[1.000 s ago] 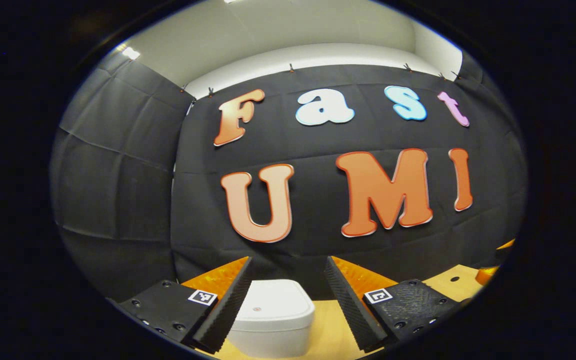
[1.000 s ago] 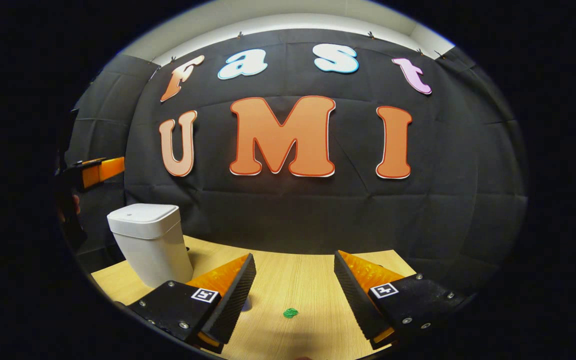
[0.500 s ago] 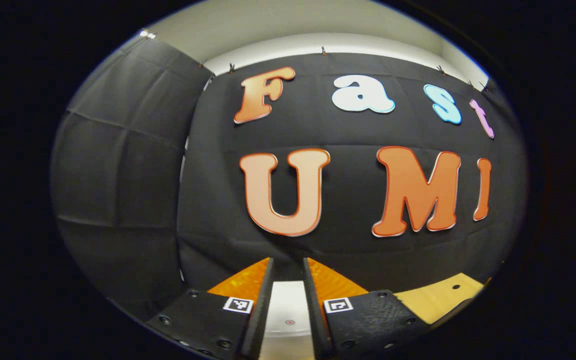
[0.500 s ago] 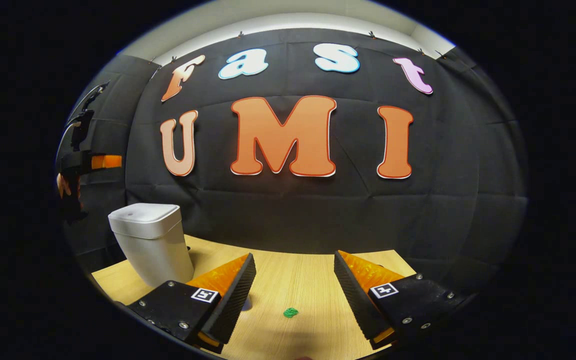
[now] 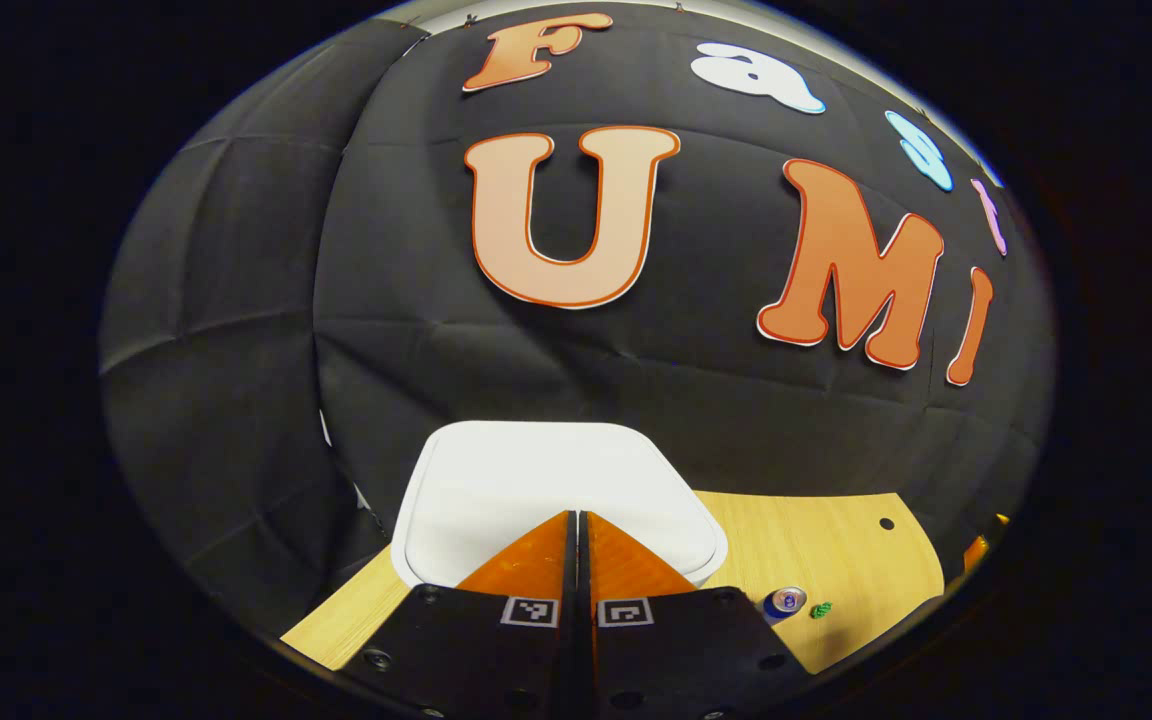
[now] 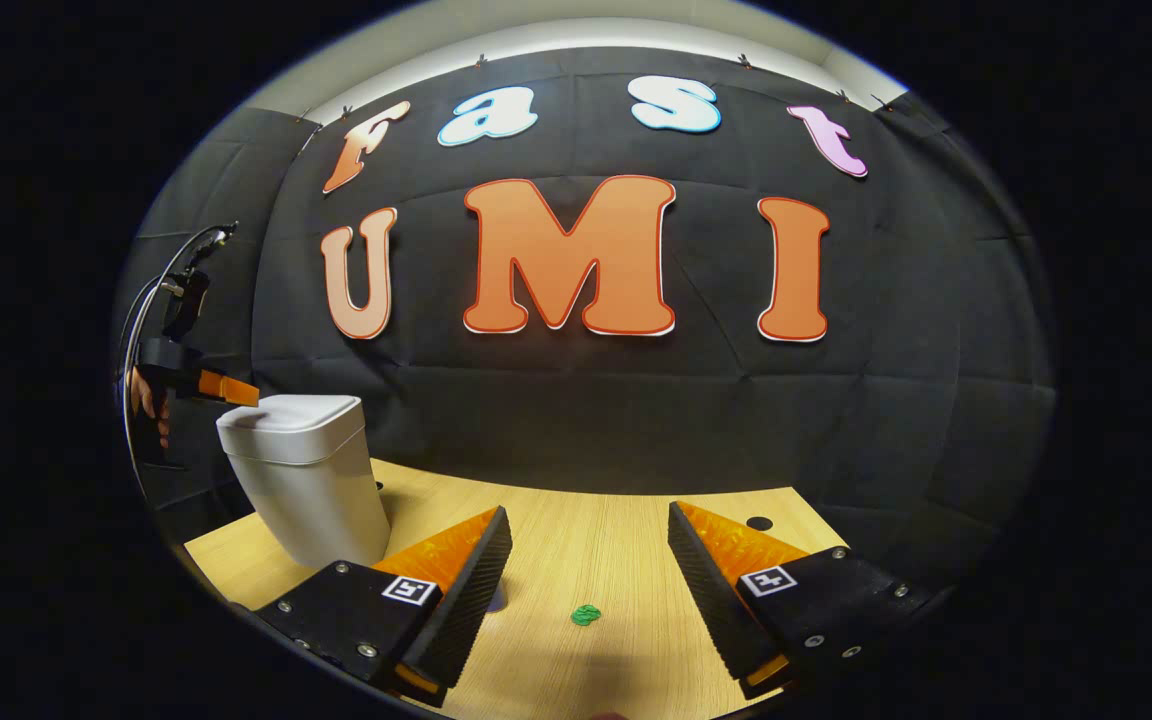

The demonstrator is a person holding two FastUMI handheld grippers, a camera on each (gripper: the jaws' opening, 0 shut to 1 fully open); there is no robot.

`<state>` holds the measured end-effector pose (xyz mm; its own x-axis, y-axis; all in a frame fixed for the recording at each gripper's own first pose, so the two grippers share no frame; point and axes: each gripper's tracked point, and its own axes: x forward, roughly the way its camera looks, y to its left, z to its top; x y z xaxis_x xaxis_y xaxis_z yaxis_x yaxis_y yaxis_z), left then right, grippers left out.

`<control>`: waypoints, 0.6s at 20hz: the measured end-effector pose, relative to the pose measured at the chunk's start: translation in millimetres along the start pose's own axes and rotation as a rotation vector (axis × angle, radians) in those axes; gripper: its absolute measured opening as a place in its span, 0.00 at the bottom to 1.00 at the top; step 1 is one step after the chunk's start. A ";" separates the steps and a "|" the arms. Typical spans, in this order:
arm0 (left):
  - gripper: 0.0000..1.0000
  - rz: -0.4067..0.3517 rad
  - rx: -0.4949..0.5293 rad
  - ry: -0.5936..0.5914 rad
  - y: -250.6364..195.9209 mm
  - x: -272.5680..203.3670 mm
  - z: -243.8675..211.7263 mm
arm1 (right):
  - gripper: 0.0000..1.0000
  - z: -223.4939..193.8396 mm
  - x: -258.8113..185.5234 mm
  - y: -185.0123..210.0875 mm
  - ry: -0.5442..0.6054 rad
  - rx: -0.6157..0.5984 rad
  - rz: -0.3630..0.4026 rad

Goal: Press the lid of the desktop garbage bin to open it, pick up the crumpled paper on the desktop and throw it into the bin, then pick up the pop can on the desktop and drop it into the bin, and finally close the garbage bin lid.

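1. At the far left of the right gripper view, a hand (image 6: 148,405) holds the left gripper (image 6: 236,392), whose tip sits at the near edge of the bin's top; I cannot tell from here whether it touches.
2. Just to its right, the white garbage bin (image 6: 308,480) stands upright on the left part of the wooden desktop (image 6: 606,540), its lid (image 6: 288,413) down.
3. In the left gripper view, the left gripper (image 5: 576,520) is clenched with its two fingers pressed together and nothing between them, the tips lying over the middle of the lid (image 5: 496,480).
4. To the right of the bin in that view, the pop can (image 5: 786,601) stands on the desktop (image 5: 836,540), seen from above, with a small green crumpled paper (image 5: 821,609) just beside it on its right.
5. In the right gripper view, the right gripper (image 6: 588,545) is released, its fingers spread wide above the desktop and grasping nothing.
6. The green crumpled paper (image 6: 586,615) lies on the wood between and below those spread fingers, apart from both.
7. A small dark hole (image 6: 759,523) marks the desktop further right, near its back edge.
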<state>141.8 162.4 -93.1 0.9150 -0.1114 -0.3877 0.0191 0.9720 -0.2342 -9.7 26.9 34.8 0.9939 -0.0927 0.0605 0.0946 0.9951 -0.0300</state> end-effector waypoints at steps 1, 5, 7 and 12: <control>0.00 0.009 0.012 0.016 4.2 3.6 -3.8 | 0.94 -1.4 0.8 -0.6 0.004 0.002 -0.001; 0.00 0.017 0.014 0.050 4.2 16.9 -11.6 | 0.94 -6.6 4.7 0.8 0.020 0.015 -0.002; 0.00 0.031 0.032 0.061 5.3 13.4 -14.4 | 0.94 -9.9 6.7 2.1 0.026 0.012 -0.003; 0.00 0.062 0.037 0.084 6.0 7.4 -18.5 | 0.95 -14.9 9.6 8.9 0.041 0.017 0.011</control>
<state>141.3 163.6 -113.9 0.8779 -0.0667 -0.4741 -0.0196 0.9844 -0.1747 1.6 34.3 20.2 0.9964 -0.0827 0.0194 0.0830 0.9965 -0.0133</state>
